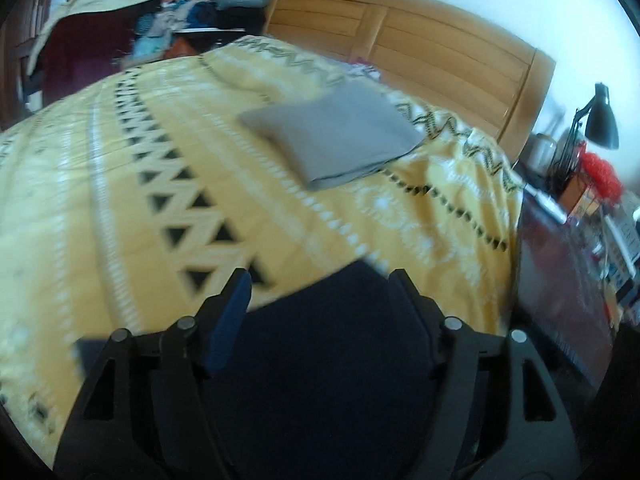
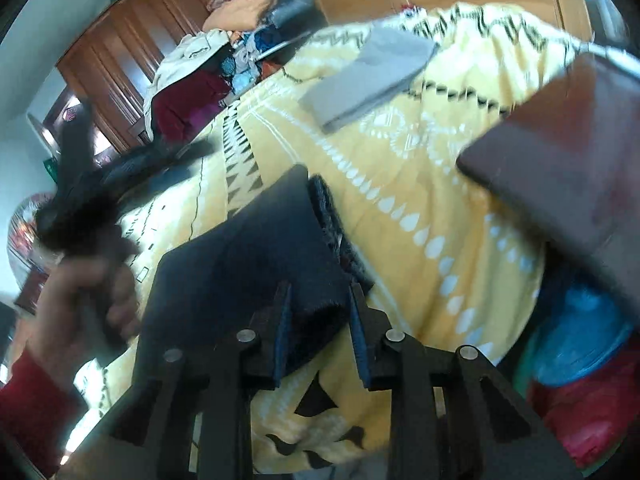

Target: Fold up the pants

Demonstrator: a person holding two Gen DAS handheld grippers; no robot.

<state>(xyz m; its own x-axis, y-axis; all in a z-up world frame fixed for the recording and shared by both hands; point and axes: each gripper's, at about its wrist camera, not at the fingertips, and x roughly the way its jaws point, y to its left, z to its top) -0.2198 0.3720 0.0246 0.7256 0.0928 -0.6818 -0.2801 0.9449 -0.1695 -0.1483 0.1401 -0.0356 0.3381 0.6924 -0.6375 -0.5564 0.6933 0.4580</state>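
Note:
Dark navy pants (image 1: pixel 328 340) lie folded on the yellow patterned bedspread (image 1: pixel 120 184). In the left wrist view my left gripper (image 1: pixel 320 280) stands wide open over them, with the cloth below and between its fingers and its pads off it. In the right wrist view the pants (image 2: pixel 256 248) reach toward me, and their near edge sits between the fingers of my right gripper (image 2: pixel 320 300), whose jaws stand slightly apart and loose around the cloth. A hand (image 2: pixel 80 300) in a red sleeve holds the blurred left gripper at the left of that view.
A folded grey garment (image 1: pixel 332 136) lies further up the bed near the wooden headboard (image 1: pixel 440 48). A heap of clothes (image 1: pixel 180 12) is at the far left. A dark bedside table (image 1: pixel 560 280) with a black lamp (image 1: pixel 600 120) and clutter stands by the bed's right edge.

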